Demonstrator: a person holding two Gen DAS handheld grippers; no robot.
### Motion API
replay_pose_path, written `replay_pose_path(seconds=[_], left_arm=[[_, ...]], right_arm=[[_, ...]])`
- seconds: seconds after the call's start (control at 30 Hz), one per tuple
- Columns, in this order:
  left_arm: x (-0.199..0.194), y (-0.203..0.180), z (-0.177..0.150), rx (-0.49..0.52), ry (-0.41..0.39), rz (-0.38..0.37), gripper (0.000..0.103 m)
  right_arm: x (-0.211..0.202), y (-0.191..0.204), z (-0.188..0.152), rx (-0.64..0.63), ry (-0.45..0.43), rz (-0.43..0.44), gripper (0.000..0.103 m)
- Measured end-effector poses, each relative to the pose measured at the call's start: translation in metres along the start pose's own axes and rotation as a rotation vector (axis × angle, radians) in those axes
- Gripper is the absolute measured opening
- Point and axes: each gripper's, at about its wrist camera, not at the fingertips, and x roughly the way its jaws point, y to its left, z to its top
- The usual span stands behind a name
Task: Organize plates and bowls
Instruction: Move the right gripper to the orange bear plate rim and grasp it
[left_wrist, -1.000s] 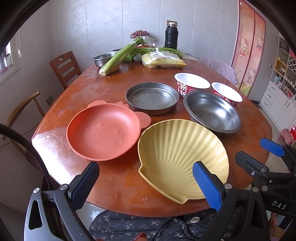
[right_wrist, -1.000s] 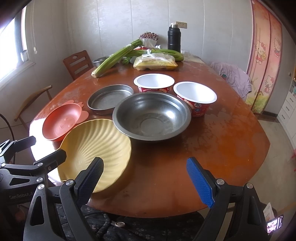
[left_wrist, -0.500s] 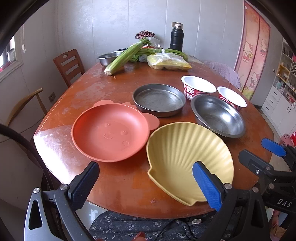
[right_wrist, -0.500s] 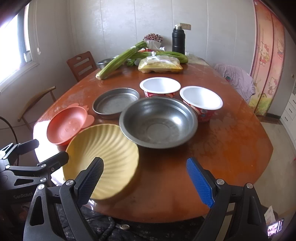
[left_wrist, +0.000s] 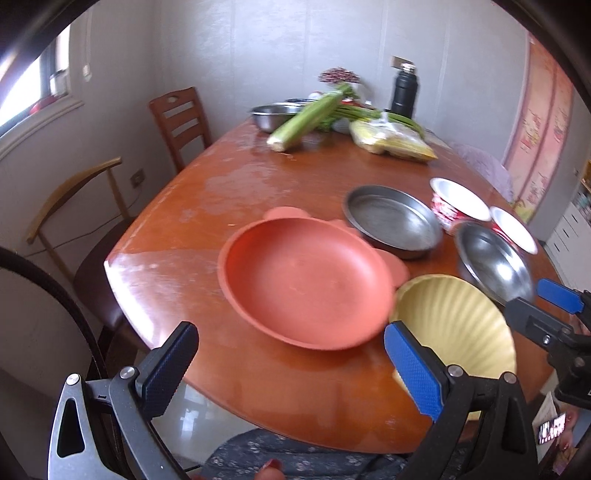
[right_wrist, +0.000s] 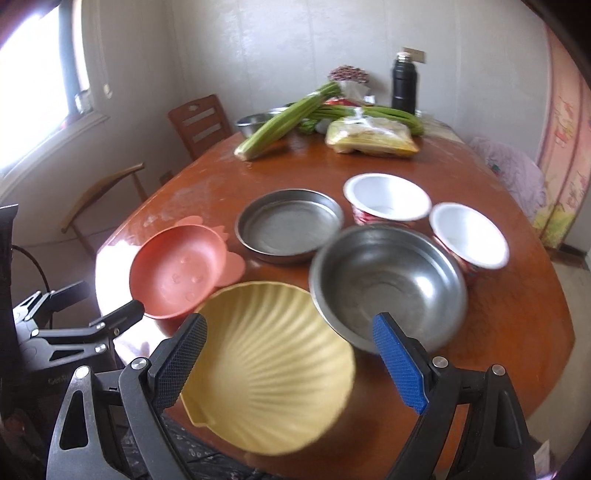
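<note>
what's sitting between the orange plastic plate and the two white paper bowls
The shallow round metal pan sits between the orange plastic plate and the white paper bowls, clearest in the right wrist view.

We see an orange plate with ear-shaped tabs beside a yellow shell-shaped dish at the table's near edge, their rims meeting. Behind them lie a flat steel pan and a deep steel bowl, then two white-lined paper bowls, all upright and empty.
</note>
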Motion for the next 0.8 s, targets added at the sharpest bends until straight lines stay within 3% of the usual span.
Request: replay_pose_path(seconds=[0.23,0.4,0.8], left_arm=[[0.013,0.039,0.013,-0.069,0.006,0.049,0.101],[0.028,0.059,0.02,-0.103,0.034,0.019,0.101],[0.063,0.06,0.035,-0.088,0.102,-0.002,0.101]], right_arm=[[0.022,0.027,0.026,-0.065,0.031,0.053,0.092],[0.042,0.04,0.037,-0.076,0.072,0.085,0.092],[0.092,0.054,0.048,-0.115,0.197,0.064,0.087]])
